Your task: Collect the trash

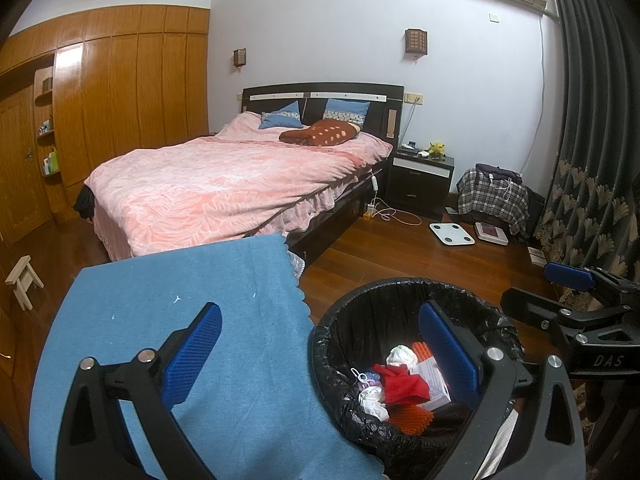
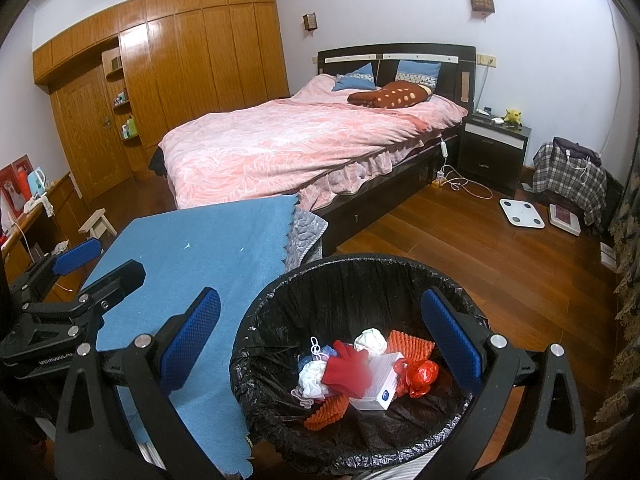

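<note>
Both grippers hover over the bin point(image 2: 360, 280) with its black liner, which stands on the wooden floor just beside the table point(image 2: 192, 248) draped in blue cloth. The left gripper point(image 1: 320, 356) has its jaws spread wide and holds nothing; the right gripper point(image 2: 324, 340) likewise, jaws apart and empty. Down in the bin lie a red glove point(image 2: 346, 372), a white box point(image 2: 380, 384), crumpled white tissue point(image 2: 370, 340), orange netting point(image 2: 410, 344) and a red wrapper point(image 2: 420, 376)

Both tongs point(image 1: 320, 354) point(image 2: 328, 344) wide apart, unladen
</note>
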